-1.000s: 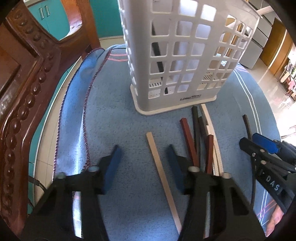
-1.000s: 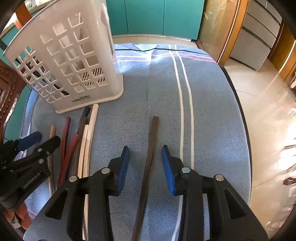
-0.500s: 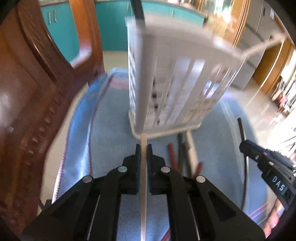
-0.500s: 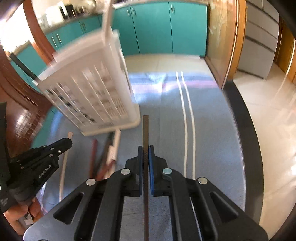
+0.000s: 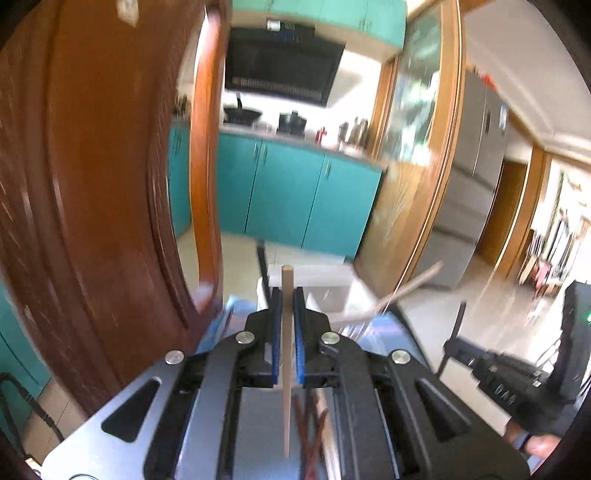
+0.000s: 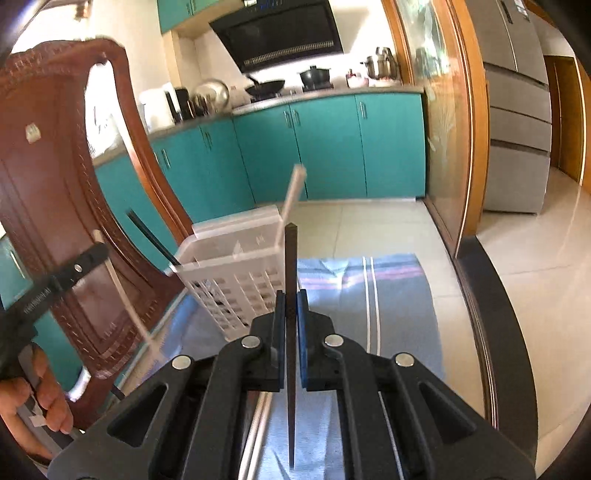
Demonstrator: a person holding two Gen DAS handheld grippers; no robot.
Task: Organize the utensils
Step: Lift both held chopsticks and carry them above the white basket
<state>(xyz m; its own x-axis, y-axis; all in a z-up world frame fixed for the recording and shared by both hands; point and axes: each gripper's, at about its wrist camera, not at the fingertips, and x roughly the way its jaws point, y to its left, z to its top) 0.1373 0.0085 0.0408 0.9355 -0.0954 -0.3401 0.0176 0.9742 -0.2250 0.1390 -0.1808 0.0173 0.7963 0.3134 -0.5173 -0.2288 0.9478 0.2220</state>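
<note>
Now both chopsticks, pale and dark, lifted above the basket

Teal kitchen cabinets, black range hood — carved wooden chair, glossy tiled floor

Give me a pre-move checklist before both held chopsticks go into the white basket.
1. Left gripper clamped on the light wooden chopstick: ok.
2. Right gripper clamped on the dark chopstick: ok.
3. White basket upright on the blue cloth: ok.
4. Basket opening has room beside the sticks already standing in it: cannot tell, blurred.
5. Chopstick tips over the basket opening: not ok; both are short of it.
6. Loose red chopsticks remain on the cloth: ok, left for later.
</note>
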